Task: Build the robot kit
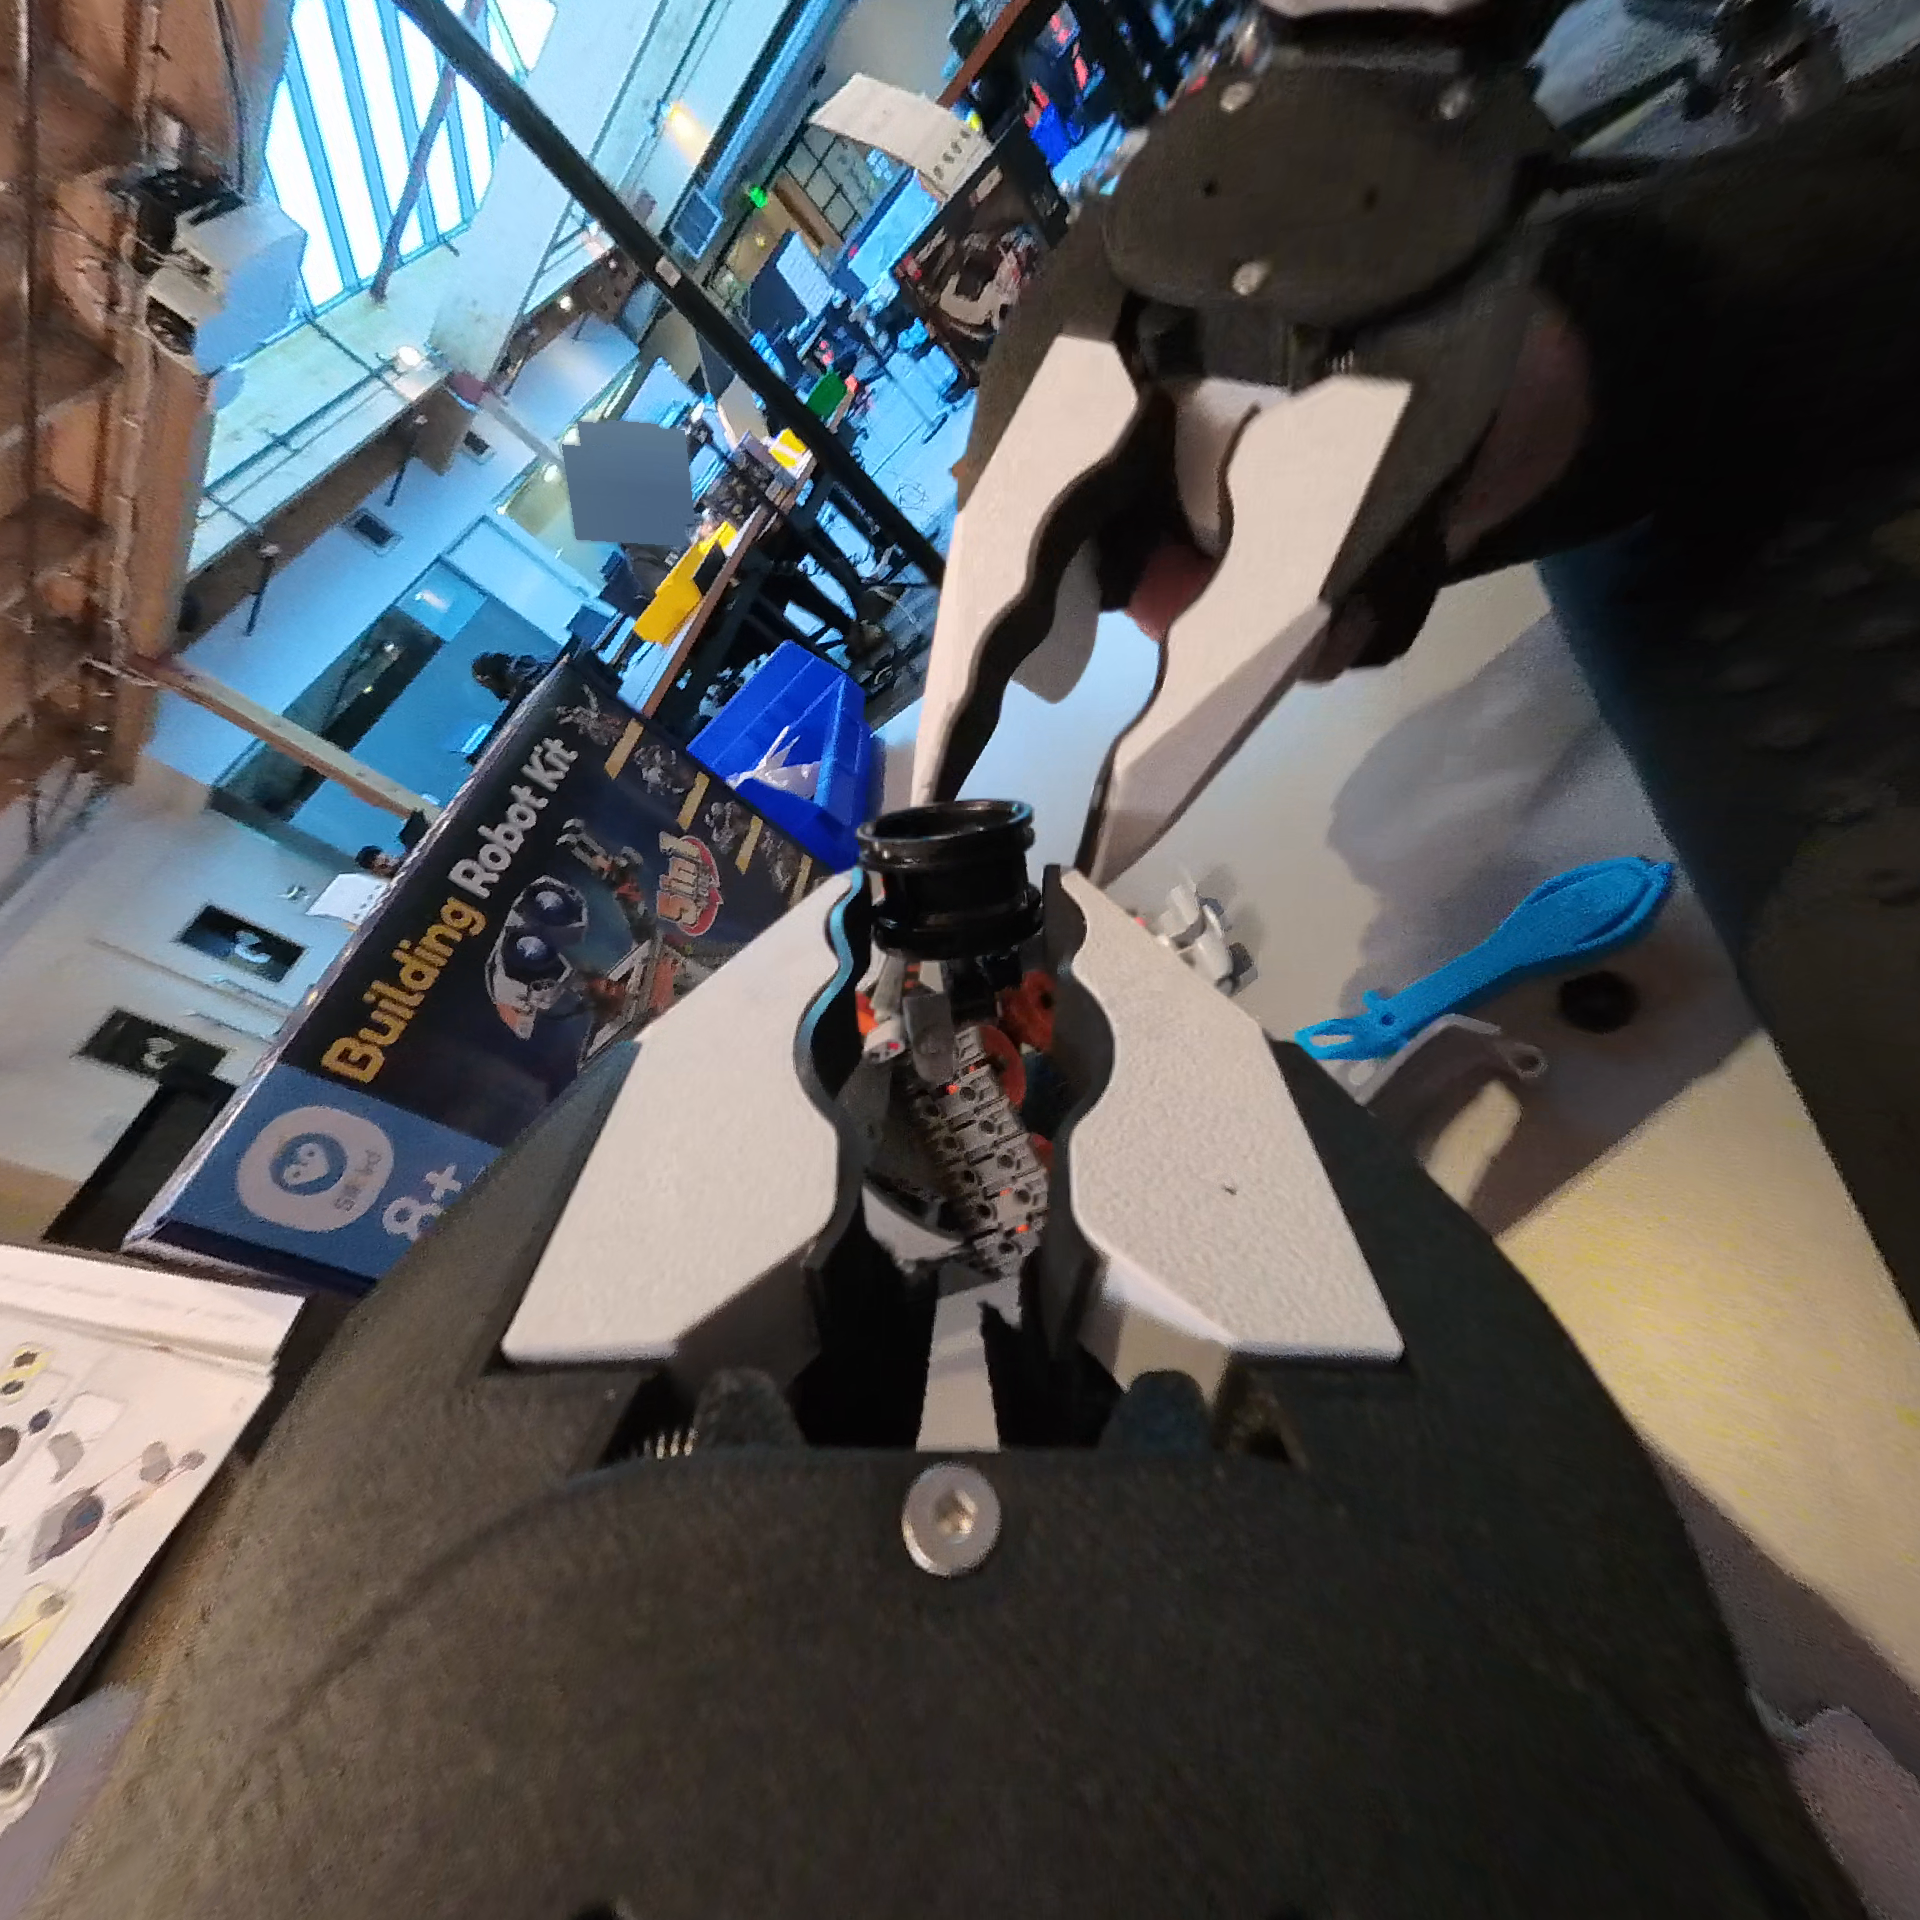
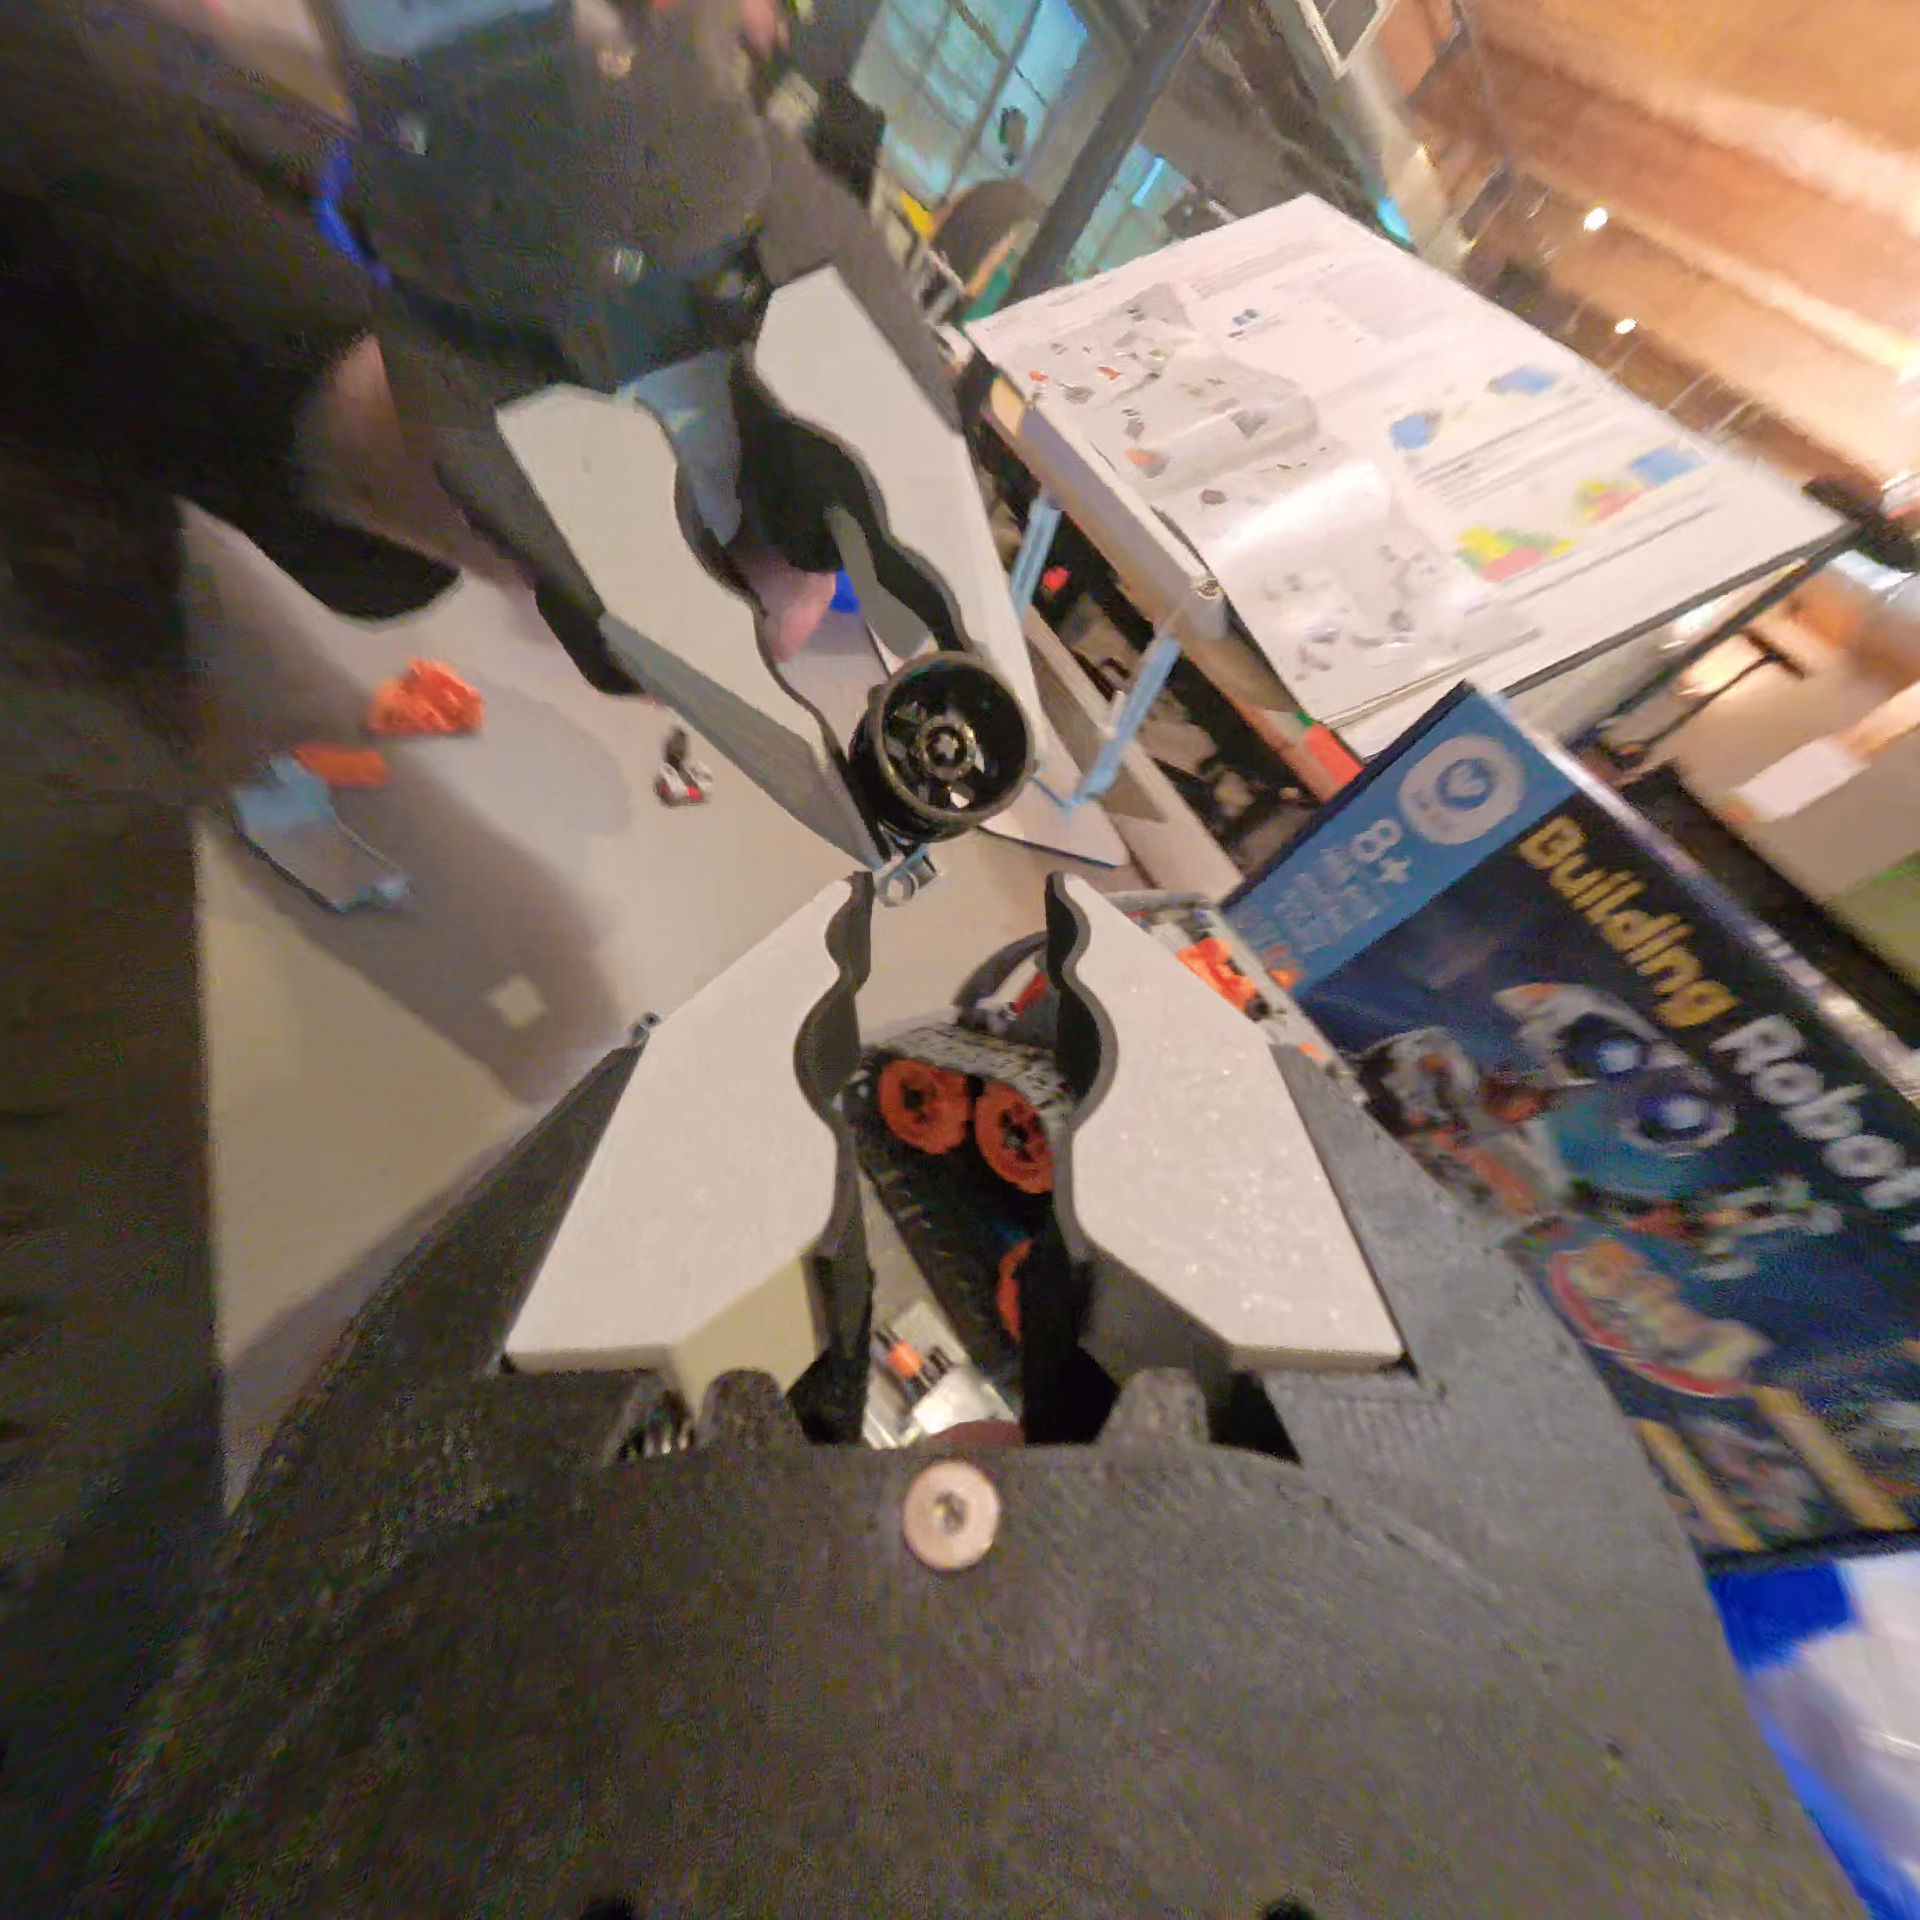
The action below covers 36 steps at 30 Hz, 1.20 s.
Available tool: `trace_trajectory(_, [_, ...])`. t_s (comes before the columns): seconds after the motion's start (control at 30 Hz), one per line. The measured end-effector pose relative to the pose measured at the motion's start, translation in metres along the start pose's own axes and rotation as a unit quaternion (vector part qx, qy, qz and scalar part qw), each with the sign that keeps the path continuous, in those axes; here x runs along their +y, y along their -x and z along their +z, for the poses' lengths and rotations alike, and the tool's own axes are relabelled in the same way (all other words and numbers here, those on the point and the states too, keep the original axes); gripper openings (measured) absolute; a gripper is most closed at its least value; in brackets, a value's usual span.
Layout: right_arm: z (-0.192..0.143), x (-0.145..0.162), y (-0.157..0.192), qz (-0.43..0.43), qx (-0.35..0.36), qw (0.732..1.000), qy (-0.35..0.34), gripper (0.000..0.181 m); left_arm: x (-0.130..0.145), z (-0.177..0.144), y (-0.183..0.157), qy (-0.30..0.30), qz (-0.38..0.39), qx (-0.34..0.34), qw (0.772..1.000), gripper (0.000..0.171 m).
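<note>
My left gripper (image 1: 956,878) is shut on a black wheel rim (image 1: 948,873), held by its sides with the open end up. In the right wrist view the same rim (image 2: 940,758) sits between the left gripper's fingertips (image 2: 956,810). My right gripper (image 2: 956,883) is open and empty, its tips just under the rim. In the left wrist view it (image 1: 1013,831) comes in from above, jaws apart. A small grey piece (image 2: 904,881) shows by its left tip. A tracked model with orange wheels (image 2: 966,1122) lies on the table below both grippers, also visible in the left wrist view (image 1: 966,1143).
The dark kit box (image 2: 1662,1143) stands to the right. A printed instruction sheet (image 2: 1351,447) rests on a stand. Loose orange pieces (image 2: 426,696) and a grey-blue piece (image 2: 312,842) lie on the white table. A blue plastic tool (image 1: 1507,956) and a blue bin (image 1: 800,738) are nearby. My left and right fingertips are right by each other.
</note>
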State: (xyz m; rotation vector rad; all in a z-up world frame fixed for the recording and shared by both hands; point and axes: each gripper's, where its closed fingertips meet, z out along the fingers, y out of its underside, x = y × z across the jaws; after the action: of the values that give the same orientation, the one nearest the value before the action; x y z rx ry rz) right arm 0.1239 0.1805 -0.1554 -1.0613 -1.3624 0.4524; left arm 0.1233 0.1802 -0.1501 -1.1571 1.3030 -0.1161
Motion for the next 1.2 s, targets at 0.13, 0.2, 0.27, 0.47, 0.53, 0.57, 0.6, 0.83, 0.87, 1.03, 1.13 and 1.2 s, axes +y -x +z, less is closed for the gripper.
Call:
trace_trajectory(0.13, [-0.006, -0.009, -0.002, 0.112, -0.053, 0.991, -0.055, 0.036, 0.01, 0.004, 0.004, 0.035, 0.023, -0.021, 0.999, 0.029])
trace_trajectory(0.2, [-0.004, -0.009, -0.001, 0.133, -0.064, 0.987, -0.055, 0.039, 0.014, 0.007, 0.0, 0.055, 0.045, -0.023, 0.997, 0.029])
trace_trajectory(0.27, [0.002, -0.005, 0.003, 0.143, -0.067, 0.987, -0.04, 0.041, 0.015, 0.01, -0.004, 0.068, 0.066, -0.025, 0.995, 0.03])
trace_trajectory(0.47, [0.01, 0.004, 0.009, 0.172, -0.081, 0.982, -0.018, 0.041, 0.023, 0.014, -0.007, 0.108, 0.123, -0.043, 0.986, 0.03])
trace_trajectory(0.53, [0.01, 0.003, 0.01, 0.188, -0.091, 0.978, -0.022, 0.042, 0.022, 0.014, -0.009, 0.114, 0.137, -0.045, 0.983, 0.029])
trace_trajectory(0.57, [0.01, 0.002, 0.011, 0.201, -0.098, 0.974, -0.024, 0.04, 0.023, 0.015, -0.011, 0.12, 0.145, -0.044, 0.981, 0.029])
trace_trajectory(0.6, [0.01, 0.003, 0.011, 0.21, -0.101, 0.972, -0.024, 0.036, 0.022, 0.016, -0.011, 0.123, 0.154, -0.048, 0.979, 0.029])
trace_trajectory(0.83, [0.013, 0.008, 0.011, 0.243, -0.105, 0.964, -0.012, 0.03, 0.027, 0.018, -0.012, 0.146, 0.168, -0.054, 0.974, 0.029])
trace_trajectory(0.87, [0.011, 0.006, 0.009, 0.257, -0.111, 0.96, -0.023, 0.03, 0.024, 0.017, -0.011, 0.134, 0.156, -0.053, 0.977, 0.03])
trace_trajectory(1.03, [-0.006, -0.011, -0.004, 0.352, -0.17, 0.913, -0.119, 0.029, 0.009, 0.013, -0.012, 0.086, 0.095, -0.028, 0.991, 0.041])
trace_trajectory(1.13, [-0.011, -0.017, -0.004, 0.371, -0.198, 0.895, -0.148, 0.029, 0.002, 0.012, -0.012, 0.072, 0.09, -0.028, 0.993, 0.043])
trace_trajectory(1.2, [-0.014, -0.02, -0.005, 0.383, -0.215, 0.883, -0.167, 0.029, -0.004, 0.009, -0.012, 0.059, 0.082, -0.026, 0.995, 0.043])
